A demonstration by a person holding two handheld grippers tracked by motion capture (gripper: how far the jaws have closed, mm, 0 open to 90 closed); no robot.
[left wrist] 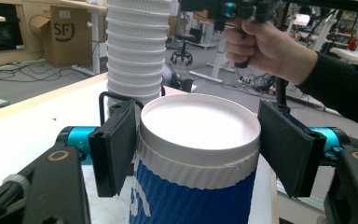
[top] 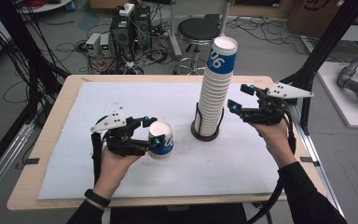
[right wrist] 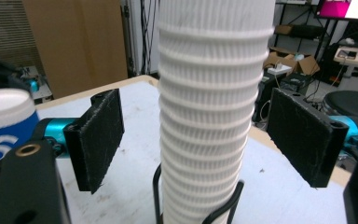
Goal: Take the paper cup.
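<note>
Two tools are at work over the white-covered surface (top: 121,100). The left tool (top: 154,131) is clamped on a single paper cup (top: 162,140), blue-sleeved and turned upside down, its white bottom facing up. In the left gripper view the two black pads (left wrist: 116,147) press against that cup just under its rim, one on each side. The cup sits at the near left part of the surface, well apart from the tall stack of cups (top: 216,88).

That stack stands upside down in a dark wire holder (top: 205,129) near the middle of the surface and leans slightly to the right at the top. The right tool (top: 240,97) is level with the middle of the stack, just beside it on the right. Its jaws stand apart, and in the right gripper view the ribbed white stack rises between them with a clear gap to each pad (right wrist: 98,137). Neither pad touches the cups.

A round black stool (top: 198,30) stands on the floor beyond the far edge.
</note>
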